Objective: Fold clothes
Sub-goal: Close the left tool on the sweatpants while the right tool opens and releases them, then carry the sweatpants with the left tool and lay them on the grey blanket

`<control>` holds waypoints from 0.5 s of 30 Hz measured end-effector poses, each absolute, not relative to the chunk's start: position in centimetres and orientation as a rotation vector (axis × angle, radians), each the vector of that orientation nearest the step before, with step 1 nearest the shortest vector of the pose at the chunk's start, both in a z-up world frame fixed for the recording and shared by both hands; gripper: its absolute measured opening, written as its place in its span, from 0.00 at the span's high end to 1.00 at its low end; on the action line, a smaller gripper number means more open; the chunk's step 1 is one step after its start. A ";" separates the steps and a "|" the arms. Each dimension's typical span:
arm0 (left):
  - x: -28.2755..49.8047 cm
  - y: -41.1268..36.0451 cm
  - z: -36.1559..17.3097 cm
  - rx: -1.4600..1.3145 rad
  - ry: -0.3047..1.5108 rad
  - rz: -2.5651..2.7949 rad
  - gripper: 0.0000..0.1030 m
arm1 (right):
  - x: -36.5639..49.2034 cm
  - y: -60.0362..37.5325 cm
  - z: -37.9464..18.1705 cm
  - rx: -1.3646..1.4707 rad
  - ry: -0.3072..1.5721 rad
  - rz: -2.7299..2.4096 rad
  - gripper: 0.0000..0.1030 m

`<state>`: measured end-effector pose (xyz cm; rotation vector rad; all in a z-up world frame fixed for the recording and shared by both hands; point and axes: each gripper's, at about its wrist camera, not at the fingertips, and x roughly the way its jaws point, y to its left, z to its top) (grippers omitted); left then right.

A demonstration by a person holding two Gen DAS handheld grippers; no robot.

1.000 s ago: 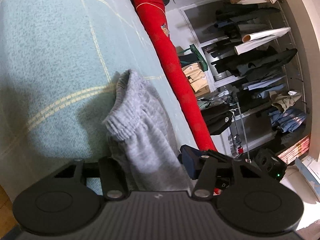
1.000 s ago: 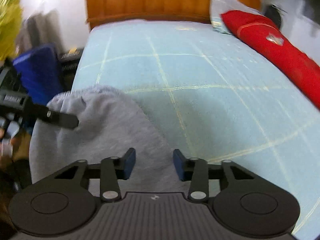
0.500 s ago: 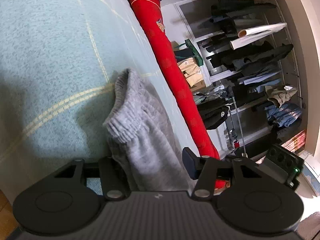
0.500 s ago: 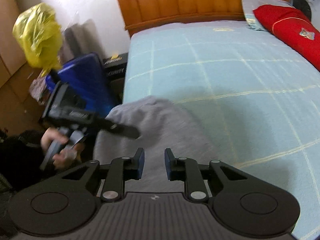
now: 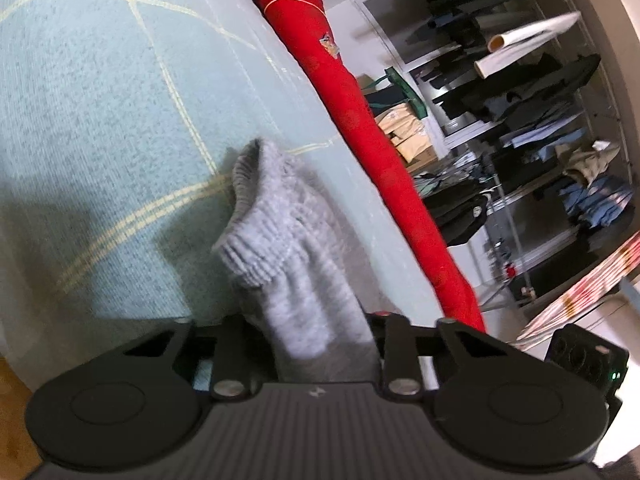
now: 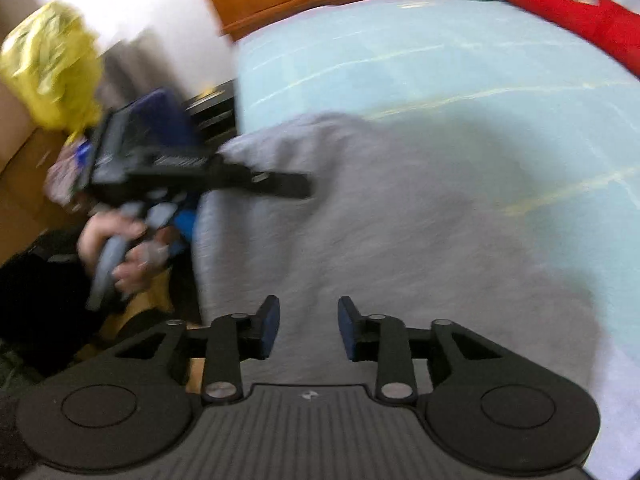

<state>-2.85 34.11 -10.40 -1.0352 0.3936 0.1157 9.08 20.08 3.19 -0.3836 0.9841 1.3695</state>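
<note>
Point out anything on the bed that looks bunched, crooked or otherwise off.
The grey garment is not lying flat. In the left wrist view its ribbed hem stands up in a crumpled ridge off the light blue bedspread, gathered where the left gripper is closing on it. Nothing looks torn or spilled.

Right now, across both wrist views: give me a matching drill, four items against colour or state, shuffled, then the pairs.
Items:
1. knitted garment on the bed
2. long bolster along the far edge of the bed
3. crumpled plastic bag beside the bed
4. bedspread with thin pale lines

Colour or state:
A. yellow
B. light blue
C. grey, pinched between the left gripper fingers
D. red

Pairs: 1-C, 2-D, 3-A, 4-B
</note>
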 end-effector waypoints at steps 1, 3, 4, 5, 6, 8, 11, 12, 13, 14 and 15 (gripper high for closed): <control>-2.7 33.9 -10.0 -1.018 0.401 0.121 0.80 | 9.4 19.8 2.9 -0.375 1.001 1.345 0.64; -2.5 33.6 -9.0 -0.980 0.417 0.132 0.84 | 9.4 19.1 2.5 -0.365 1.012 1.328 0.64; -2.4 33.3 -8.2 -0.956 0.425 0.135 0.84 | 9.2 18.7 2.5 -0.358 1.007 1.324 0.63; -2.2 33.0 -7.4 -0.931 0.433 0.138 0.85 | 9.2 18.1 2.7 -0.344 1.003 1.314 0.62; -2.0 32.7 -6.5 -0.911 0.434 0.131 0.85 | 9.2 17.6 2.8 -0.325 1.003 1.300 0.58; -1.6 31.9 -4.3 -0.863 0.430 0.107 0.85 | 9.4 16.3 3.3 -0.291 0.996 1.276 0.54; -1.1 30.7 -1.6 -0.820 0.419 0.071 0.86 | 9.7 14.4 3.8 -0.250 0.982 1.239 0.52; -0.8 30.3 -0.9 -0.812 0.414 0.055 0.86 | 9.8 13.7 3.9 -0.238 0.977 1.226 0.51; -0.4 29.7 0.0 -0.797 0.414 0.040 0.86 | 9.8 13.0 4.1 -0.223 0.972 1.213 0.50; 0.0 29.0 0.8 -0.781 0.413 0.026 0.86 | 9.8 12.1 4.3 -0.207 0.966 1.196 0.50; 0.5 28.3 1.4 -0.770 0.416 0.011 0.86 | 9.9 11.1 4.5 -0.190 0.958 1.181 0.50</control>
